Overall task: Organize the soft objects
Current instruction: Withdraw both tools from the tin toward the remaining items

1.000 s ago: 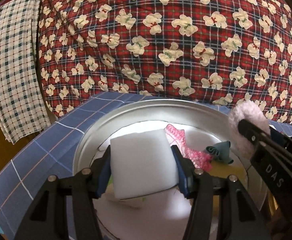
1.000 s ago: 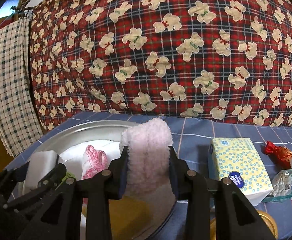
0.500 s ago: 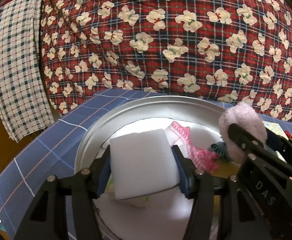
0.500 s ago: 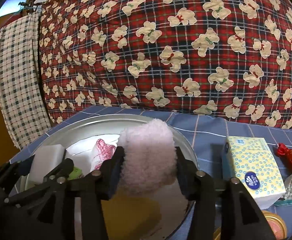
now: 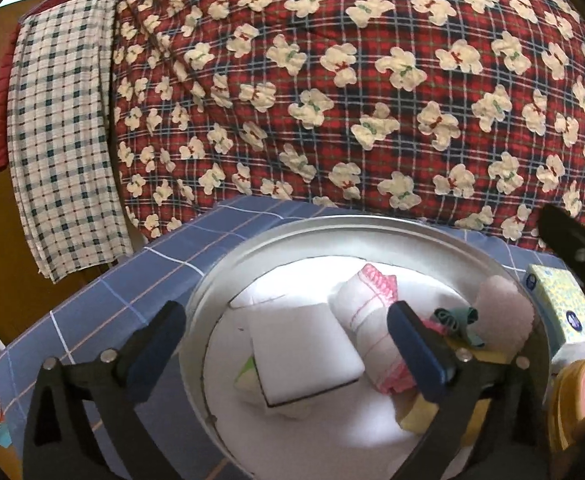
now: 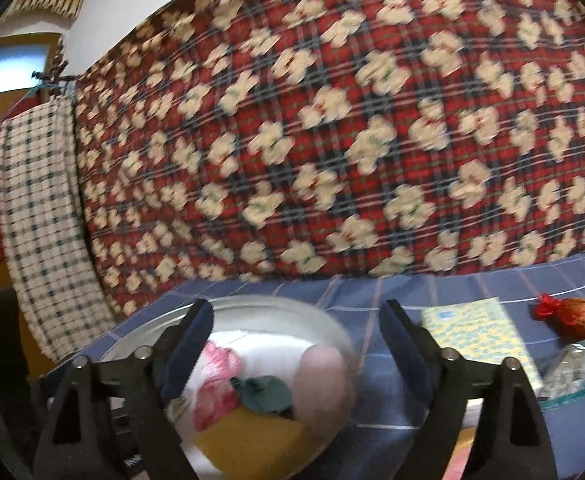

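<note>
A round metal basin (image 5: 332, 228) sits on the blue checked cloth. My left gripper (image 5: 284, 316) hangs over it with its jaws opening wide. The white sponge block (image 5: 304, 356) lies loose in the basin below, clear of both pads. My right gripper (image 6: 296, 316) is also opening, and the fluffy pink roll (image 6: 324, 384) rests free against the basin's right wall (image 6: 272, 304). A pink-and-white cloth (image 5: 368, 320), a teal scrunchie (image 5: 456, 320) and a yellow sponge (image 6: 248, 440) lie in the basin too. The right wrist view is blurred.
A yellow dotted tissue pack (image 6: 480, 336) lies right of the basin, with a red-orange pouch (image 6: 564, 316) and a small clear bag (image 6: 568, 364) beyond it. A gold-lidded tin (image 5: 584, 392) stands at the near right. A red bear-print blanket (image 5: 372, 100) fills the background.
Both grippers went from shut to open. The white sponge block dropped from the left jaws into the basin, and the pink roll left the right jaws. The right gripper pulled back and up.
</note>
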`<move>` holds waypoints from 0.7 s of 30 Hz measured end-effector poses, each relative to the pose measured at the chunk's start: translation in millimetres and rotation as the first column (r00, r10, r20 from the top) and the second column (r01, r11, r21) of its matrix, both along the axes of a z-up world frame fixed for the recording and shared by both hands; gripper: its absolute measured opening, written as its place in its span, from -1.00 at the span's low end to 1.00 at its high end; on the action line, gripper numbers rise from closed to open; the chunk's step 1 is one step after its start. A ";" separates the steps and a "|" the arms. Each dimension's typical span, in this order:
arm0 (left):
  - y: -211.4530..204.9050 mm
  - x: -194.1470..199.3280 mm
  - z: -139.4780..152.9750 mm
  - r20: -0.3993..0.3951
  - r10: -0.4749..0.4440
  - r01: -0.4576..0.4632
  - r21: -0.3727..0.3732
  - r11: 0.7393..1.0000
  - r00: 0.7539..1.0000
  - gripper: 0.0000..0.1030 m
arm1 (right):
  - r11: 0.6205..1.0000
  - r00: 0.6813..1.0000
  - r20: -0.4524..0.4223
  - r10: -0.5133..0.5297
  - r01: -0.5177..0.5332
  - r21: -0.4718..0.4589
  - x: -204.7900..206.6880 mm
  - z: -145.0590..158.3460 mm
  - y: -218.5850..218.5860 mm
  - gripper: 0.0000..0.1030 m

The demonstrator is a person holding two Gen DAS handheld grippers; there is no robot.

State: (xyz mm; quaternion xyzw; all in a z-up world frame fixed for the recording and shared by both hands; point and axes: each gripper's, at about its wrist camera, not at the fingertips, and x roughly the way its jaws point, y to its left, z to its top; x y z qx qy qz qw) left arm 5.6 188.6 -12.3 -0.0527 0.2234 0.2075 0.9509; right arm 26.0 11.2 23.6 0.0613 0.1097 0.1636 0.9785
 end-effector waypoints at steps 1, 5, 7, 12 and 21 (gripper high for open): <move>1.2 -0.6 0.1 0.001 0.011 -0.011 -0.002 1.000 1.000 0.99 | 1.000 1.000 0.009 -0.017 0.017 0.000 -1.4 0.5 -1.6 0.72; 1.0 -1.6 0.4 0.004 0.025 -0.025 0.001 1.000 1.000 0.99 | 0.999 0.999 0.011 -0.047 0.048 -0.018 -2.5 0.4 -1.5 0.73; -0.5 -2.0 0.8 0.006 0.027 -0.027 0.011 1.000 1.000 0.99 | 0.997 0.998 0.009 -0.054 0.055 -0.047 -2.5 -0.8 2.2 0.73; -1.2 -4.6 1.7 0.017 0.037 -0.037 0.012 0.999 0.999 0.99 | 0.988 0.993 0.092 -0.078 0.089 -0.123 -15.5 -1.7 8.3 0.73; -3.1 -11.2 3.6 0.040 0.041 -0.041 0.001 0.999 0.998 0.99 | 0.982 0.973 0.186 -0.134 0.156 -0.109 -28.2 -2.1 -1.1 0.80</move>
